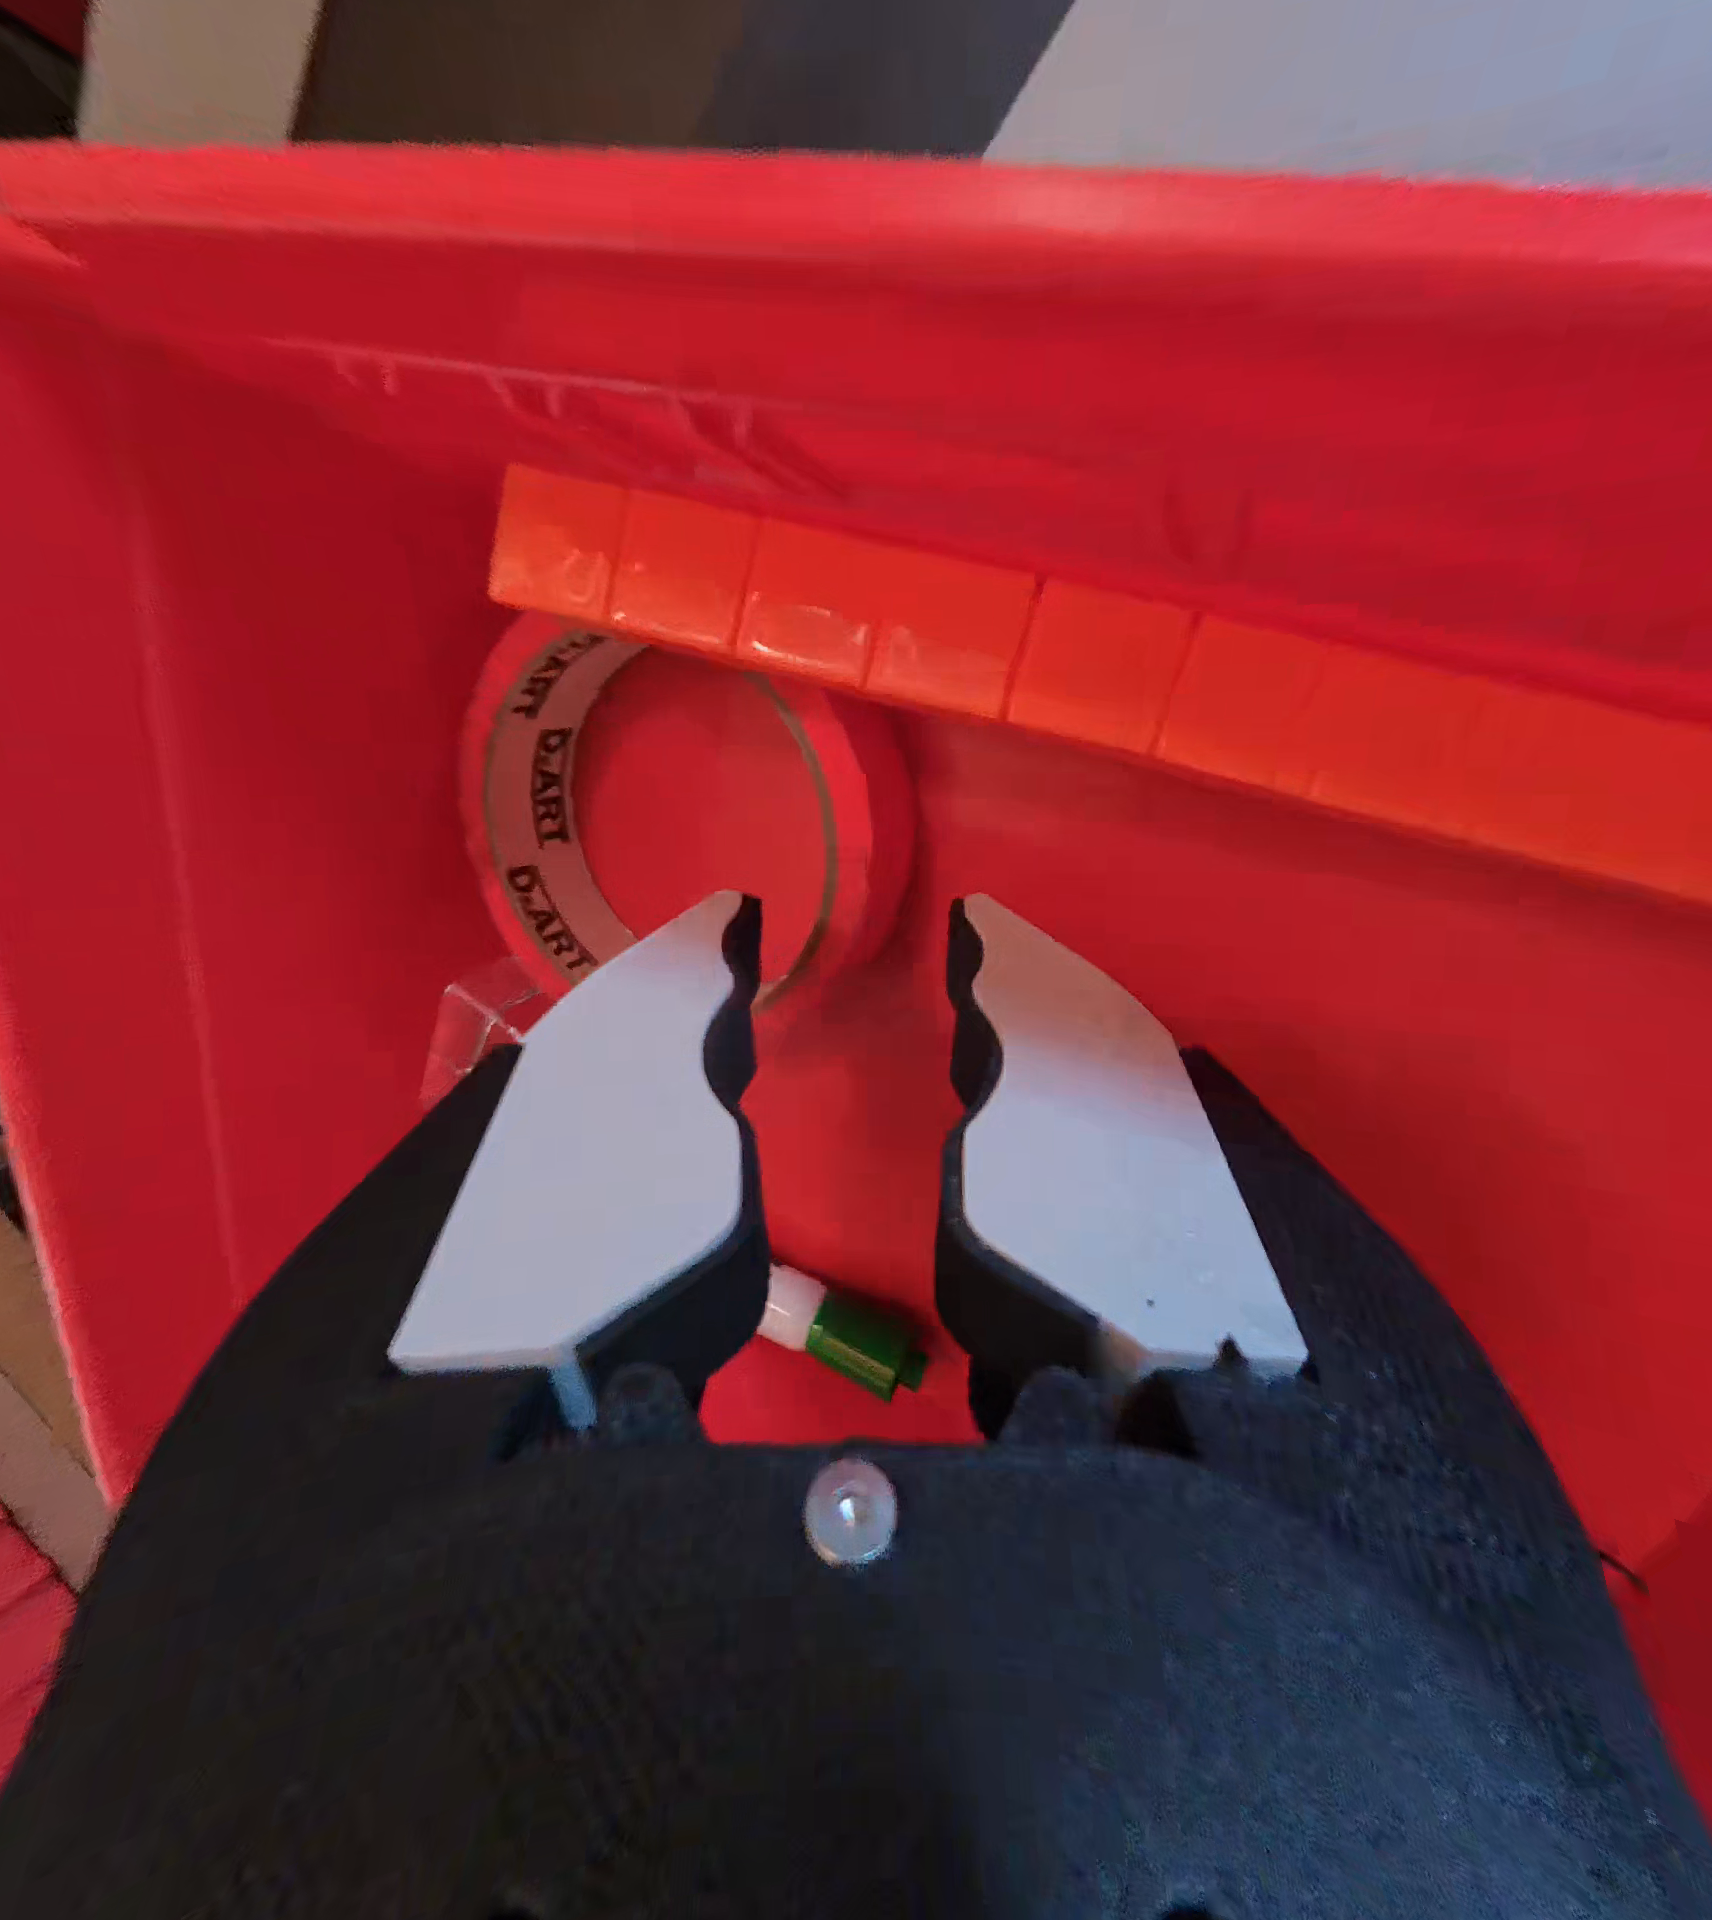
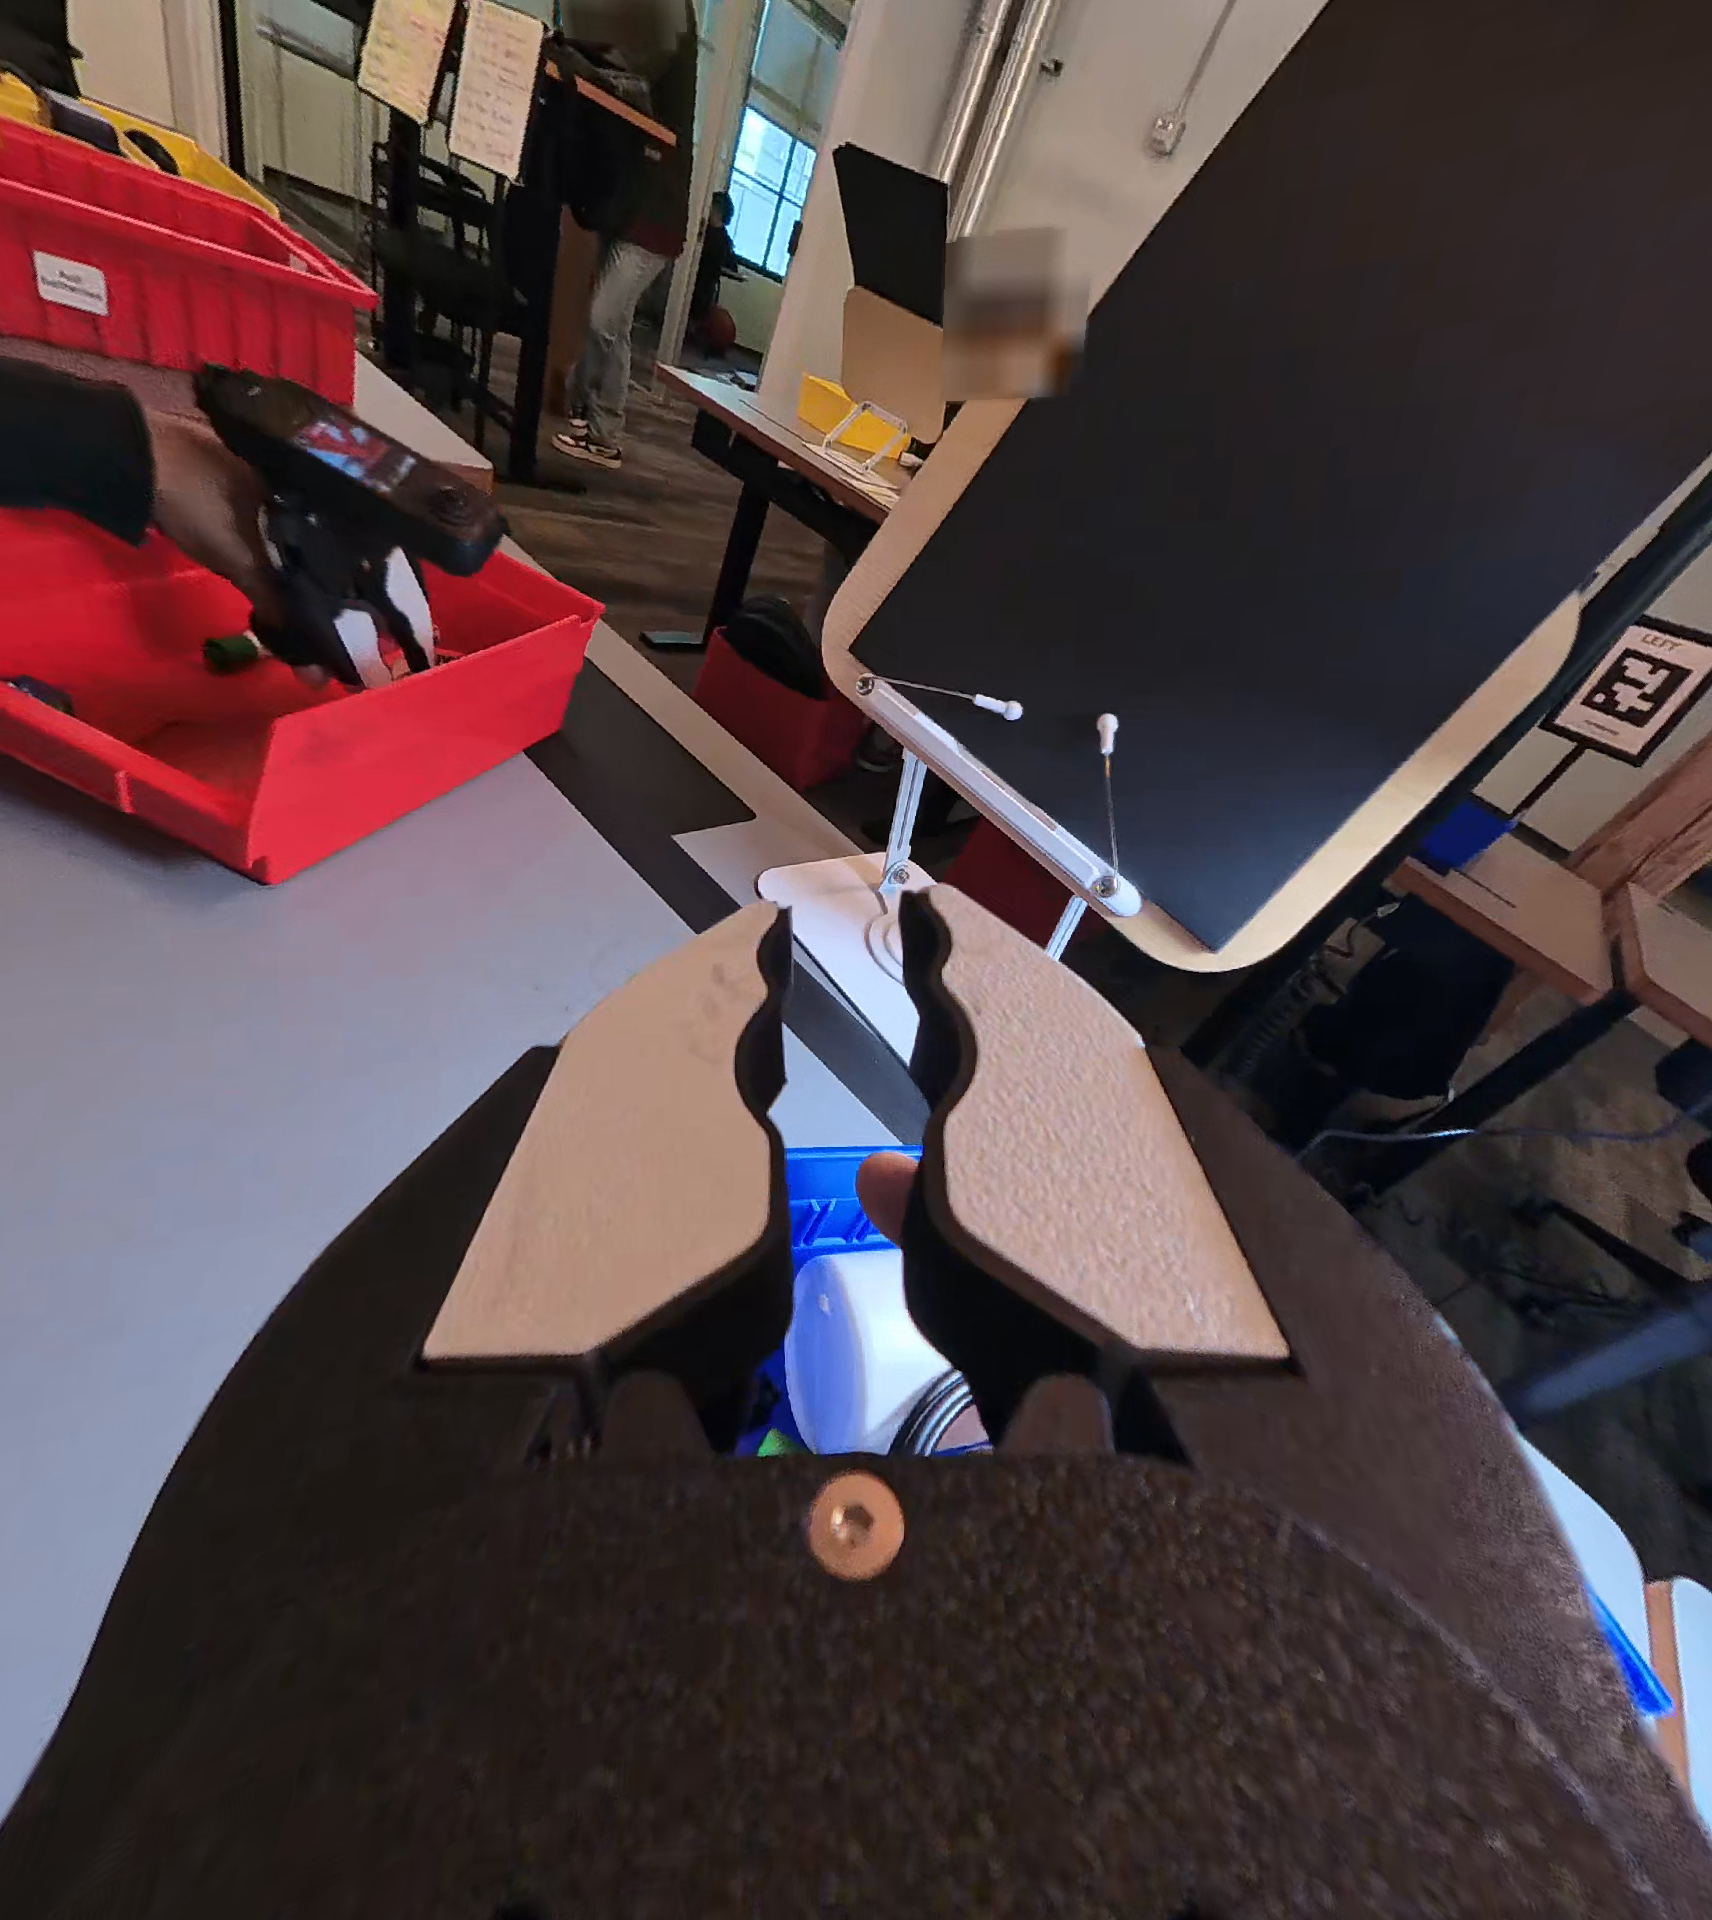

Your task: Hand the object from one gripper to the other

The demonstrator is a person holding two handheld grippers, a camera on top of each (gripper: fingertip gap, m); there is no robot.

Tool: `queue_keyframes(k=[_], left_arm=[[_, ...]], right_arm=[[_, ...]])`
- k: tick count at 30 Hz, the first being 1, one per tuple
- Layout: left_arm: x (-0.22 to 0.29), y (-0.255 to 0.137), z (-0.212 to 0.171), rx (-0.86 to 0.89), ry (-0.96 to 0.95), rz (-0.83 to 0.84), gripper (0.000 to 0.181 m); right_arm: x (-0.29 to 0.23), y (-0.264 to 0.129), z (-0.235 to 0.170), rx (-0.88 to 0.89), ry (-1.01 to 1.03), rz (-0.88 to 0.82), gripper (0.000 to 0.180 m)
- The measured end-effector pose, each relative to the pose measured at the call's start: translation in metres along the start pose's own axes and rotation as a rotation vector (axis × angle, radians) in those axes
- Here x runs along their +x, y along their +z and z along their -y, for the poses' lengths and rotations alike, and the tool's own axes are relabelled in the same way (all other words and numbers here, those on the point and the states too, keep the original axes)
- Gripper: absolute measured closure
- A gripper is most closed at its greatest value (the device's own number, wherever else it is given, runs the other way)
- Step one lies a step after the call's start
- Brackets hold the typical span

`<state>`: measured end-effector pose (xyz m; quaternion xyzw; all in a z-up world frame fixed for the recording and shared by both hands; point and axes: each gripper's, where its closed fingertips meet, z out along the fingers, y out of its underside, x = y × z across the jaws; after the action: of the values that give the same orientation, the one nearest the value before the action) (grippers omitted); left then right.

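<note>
We observe the right gripper [image 2: 844, 914] raised over the grey table [image 2: 208, 1039], its jaws slightly parted with nothing between them. Beneath it lies a blue bin [image 2: 836, 1195] holding a white object [image 2: 852, 1351]. At the table's far left edge a red bin [image 2: 364, 769] stands tilted; the left gripper [image 2: 384, 655], held by a hand [image 2: 208, 509] in a dark sleeve, reaches into it beside a green-tipped item [image 2: 231, 652]. We cannot tell how its jaws stand.

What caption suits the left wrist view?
Open left gripper reaches into a red bin toward a tape roll.
</note>
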<state>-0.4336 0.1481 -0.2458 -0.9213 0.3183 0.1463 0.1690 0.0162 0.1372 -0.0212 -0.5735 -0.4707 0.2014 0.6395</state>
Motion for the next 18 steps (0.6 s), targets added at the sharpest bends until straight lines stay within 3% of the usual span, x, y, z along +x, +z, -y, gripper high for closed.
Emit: queue_keyframes(k=[4,8,13,18], left_arm=[[-0.002,0.016,-0.009,-0.096,0.110,0.021,0.162],[-0.011,0.007,-0.016,-0.188,0.232,0.140,0.163],[-0.037,-0.031,-0.026,-0.328,0.391,0.414,0.166],[-0.053,-0.080,-0.031,-0.313,0.390,0.538,0.167]], right_arm=[[-0.002,0.002,-0.003,-0.002,-0.015,0.014,0.160],[0.000,0.005,-0.007,-0.003,-0.002,0.016,0.162],[-0.002,0.005,-0.005,0.001,-0.014,0.010,0.163],[-0.006,0.000,0.006,0.029,-0.027,0.015,0.163]])
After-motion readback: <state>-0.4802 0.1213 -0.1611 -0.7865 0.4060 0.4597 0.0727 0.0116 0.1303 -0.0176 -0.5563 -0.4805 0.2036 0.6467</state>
